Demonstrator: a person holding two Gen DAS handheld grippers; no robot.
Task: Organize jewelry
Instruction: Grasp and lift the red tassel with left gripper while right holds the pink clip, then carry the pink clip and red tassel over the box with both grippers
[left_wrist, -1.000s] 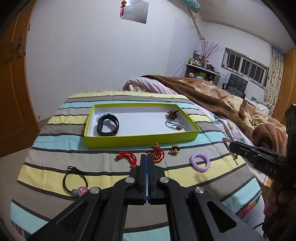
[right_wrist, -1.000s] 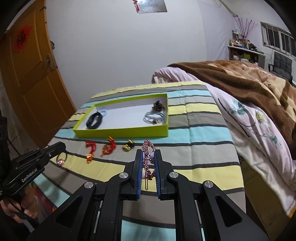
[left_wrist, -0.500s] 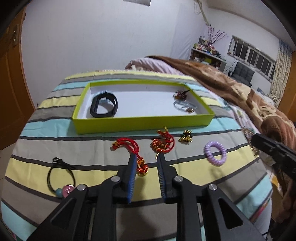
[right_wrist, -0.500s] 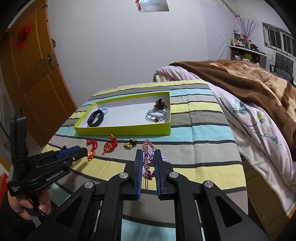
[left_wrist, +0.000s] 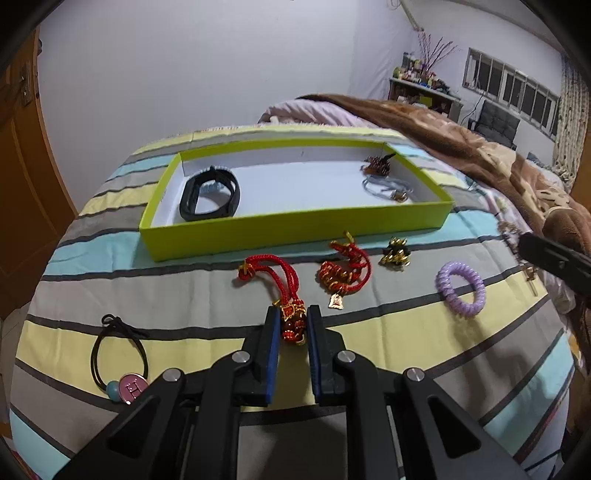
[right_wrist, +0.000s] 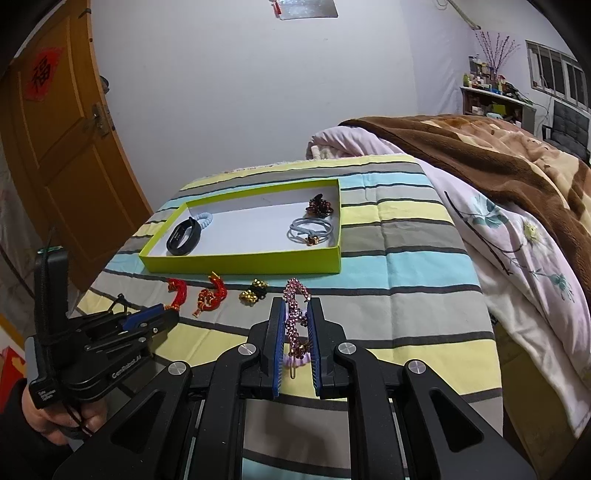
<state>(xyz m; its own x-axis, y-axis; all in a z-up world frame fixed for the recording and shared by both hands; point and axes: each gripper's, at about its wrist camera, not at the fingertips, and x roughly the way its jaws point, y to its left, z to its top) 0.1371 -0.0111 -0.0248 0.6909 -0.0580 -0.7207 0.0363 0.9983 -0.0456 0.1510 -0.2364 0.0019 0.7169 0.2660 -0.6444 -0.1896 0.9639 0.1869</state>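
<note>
A lime-green tray (left_wrist: 295, 229) (right_wrist: 243, 262) lies on the striped cloth and holds a black band (left_wrist: 208, 194), a blue hair tie and a dark clip. My left gripper (left_wrist: 292, 314) is open, its fingers on either side of the gold-red pendant of a red cord charm (left_wrist: 275, 271) on the cloth. A second red charm (left_wrist: 343, 271), a gold-black clip (left_wrist: 395, 253) and a purple coil hair tie (left_wrist: 461, 282) lie to its right. My right gripper (right_wrist: 295, 306) is shut on a pink beaded hair clip (right_wrist: 295, 314), held above the cloth.
A black hair tie with a pink charm (left_wrist: 120, 356) lies at the near left. A bed with a brown blanket (right_wrist: 498, 155) runs along the right side. A wooden door (right_wrist: 55, 147) stands at the left. The cloth's edge drops off on the right.
My left gripper has opened and moved forward and down, so its fingers now flank the red cord charm's pendant. My right gripper still holds the beaded clip in about the same place.
</note>
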